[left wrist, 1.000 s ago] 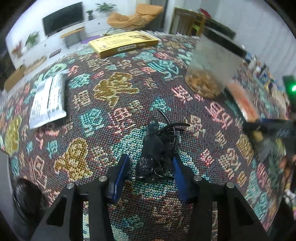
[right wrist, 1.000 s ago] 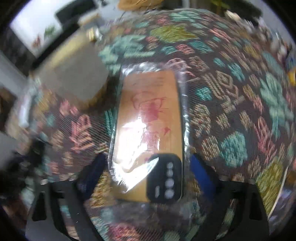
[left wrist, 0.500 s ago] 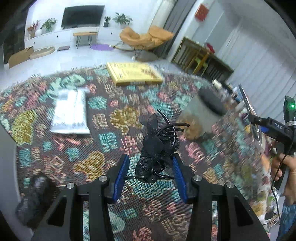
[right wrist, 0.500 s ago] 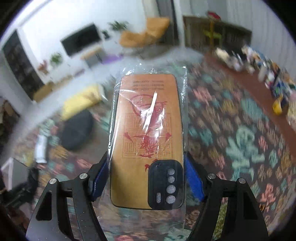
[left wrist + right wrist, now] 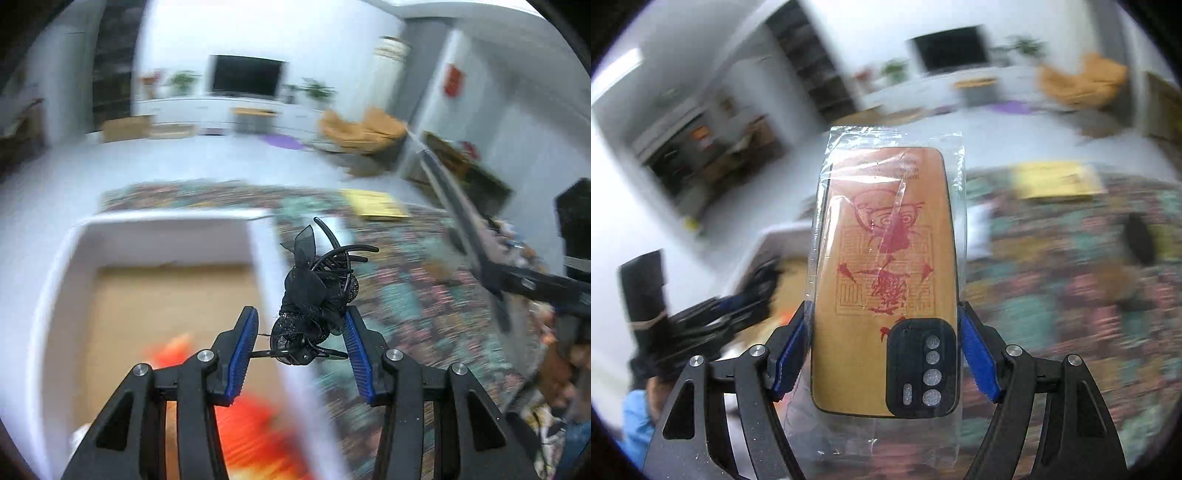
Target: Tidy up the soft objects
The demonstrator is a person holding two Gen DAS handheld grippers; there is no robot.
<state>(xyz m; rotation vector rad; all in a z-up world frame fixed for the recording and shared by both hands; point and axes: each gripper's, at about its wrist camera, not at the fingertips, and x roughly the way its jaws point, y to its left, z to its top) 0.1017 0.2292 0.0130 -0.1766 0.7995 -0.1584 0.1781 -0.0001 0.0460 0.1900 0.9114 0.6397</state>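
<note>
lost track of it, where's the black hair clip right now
In the left wrist view, the black hair clip sits between the left gripper's blue fingers, above the white box's right wall.

Black hair clip (image 5: 314, 295); tan phone case (image 5: 886, 273), red print; white box (image 5: 166, 236).

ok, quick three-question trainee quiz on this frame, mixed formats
1. True or false: the left tool carries a black hair clip.
2. Multiple choice: what is clamped in the right tool? A) a yellow book B) a bagged phone case C) a jar
3. Fill in: below the left tool is a white ____ with a cardboard-coloured bottom and something orange-red inside.

Key: 1 true; 2 B; 3 box
</note>
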